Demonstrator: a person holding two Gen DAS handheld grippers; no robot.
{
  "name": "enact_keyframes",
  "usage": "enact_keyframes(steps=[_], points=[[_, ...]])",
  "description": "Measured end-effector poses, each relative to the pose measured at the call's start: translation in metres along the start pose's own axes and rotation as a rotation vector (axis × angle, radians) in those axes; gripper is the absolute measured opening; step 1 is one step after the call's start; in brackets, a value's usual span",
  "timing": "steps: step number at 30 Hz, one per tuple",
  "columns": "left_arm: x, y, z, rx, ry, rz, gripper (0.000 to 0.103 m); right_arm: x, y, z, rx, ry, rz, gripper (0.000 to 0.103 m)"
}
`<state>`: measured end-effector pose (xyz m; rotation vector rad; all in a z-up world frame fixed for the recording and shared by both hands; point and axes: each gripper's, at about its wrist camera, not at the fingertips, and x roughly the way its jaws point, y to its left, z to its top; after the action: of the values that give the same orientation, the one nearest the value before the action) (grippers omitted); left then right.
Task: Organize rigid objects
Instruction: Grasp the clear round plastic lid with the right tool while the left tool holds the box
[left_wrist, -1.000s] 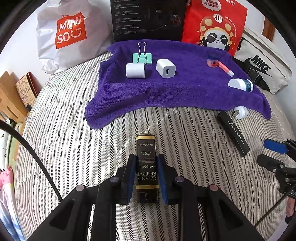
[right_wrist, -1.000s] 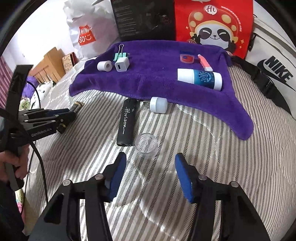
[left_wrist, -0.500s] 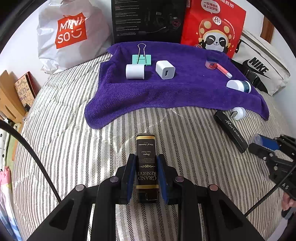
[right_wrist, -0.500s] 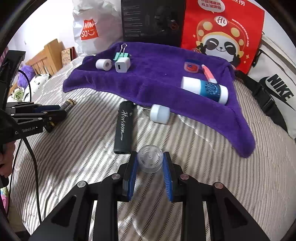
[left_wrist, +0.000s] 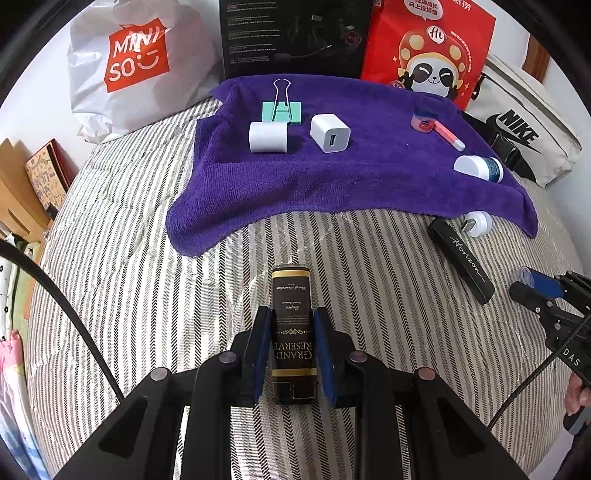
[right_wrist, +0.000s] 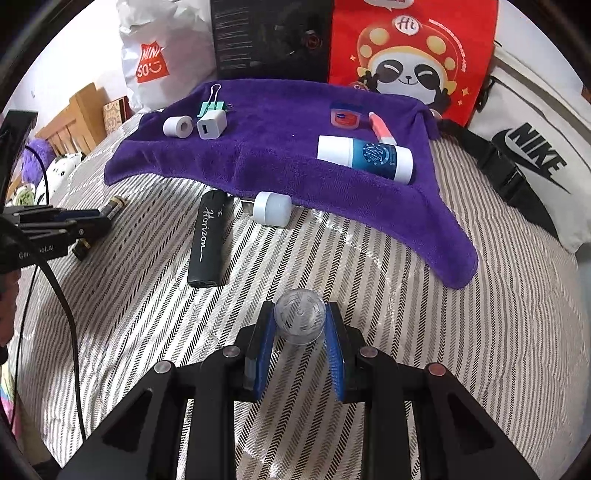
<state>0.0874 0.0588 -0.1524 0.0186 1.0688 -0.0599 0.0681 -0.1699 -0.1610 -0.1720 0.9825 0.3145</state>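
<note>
Left claw (left_wrist: 291, 354) clamped on black "Grand Reserve" box (left_wrist: 293, 328), long axis forward along the fingers, far end toward purple towel (left_wrist: 369, 184). Right claw (right_wrist: 300, 332) clamped on clear round lid (right_wrist: 301, 321), flat face toward camera, above striped bed (right_wrist: 369, 280). Black "Horizon" case (right_wrist: 207, 240) just beside, long axis toward towel edge.

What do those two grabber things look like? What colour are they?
Both are black plastic frames shaped like spread legs. The left gripper and the right gripper each have blue pads on their fingers and small round silvery bolts on top. A black cable trails from the left one, and white lettering marks its side.
</note>
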Motion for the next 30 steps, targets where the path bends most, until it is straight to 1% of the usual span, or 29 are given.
enact_keyframes(steps=[3, 7, 13, 16, 22, 30], points=[[0.000, 0.001, 0.000, -0.008, 0.003, -0.009, 0.023, 0.000, -0.002, 0.001, 0.004, 0.006, 0.011, 0.027], [-0.002, 0.004, 0.001, -0.025, 0.014, -0.039, 0.023, -0.005, -0.004, 0.003, 0.015, 0.005, 0.023, 0.027], [-0.014, 0.000, 0.006, -0.004, -0.007, -0.025, 0.023, -0.015, -0.009, 0.012, 0.023, -0.015, 0.045, 0.027], [-0.020, 0.000, 0.011, -0.003, -0.013, -0.036, 0.022, -0.017, -0.010, 0.016, 0.032, -0.019, 0.060, 0.027], [-0.024, -0.002, 0.023, 0.010, -0.027, -0.030, 0.023, -0.019, -0.014, 0.025, 0.048, -0.020, 0.089, 0.027], [-0.032, -0.003, 0.039, 0.025, -0.053, -0.041, 0.023, -0.026, -0.020, 0.042, 0.052, -0.049, 0.087, 0.027]])
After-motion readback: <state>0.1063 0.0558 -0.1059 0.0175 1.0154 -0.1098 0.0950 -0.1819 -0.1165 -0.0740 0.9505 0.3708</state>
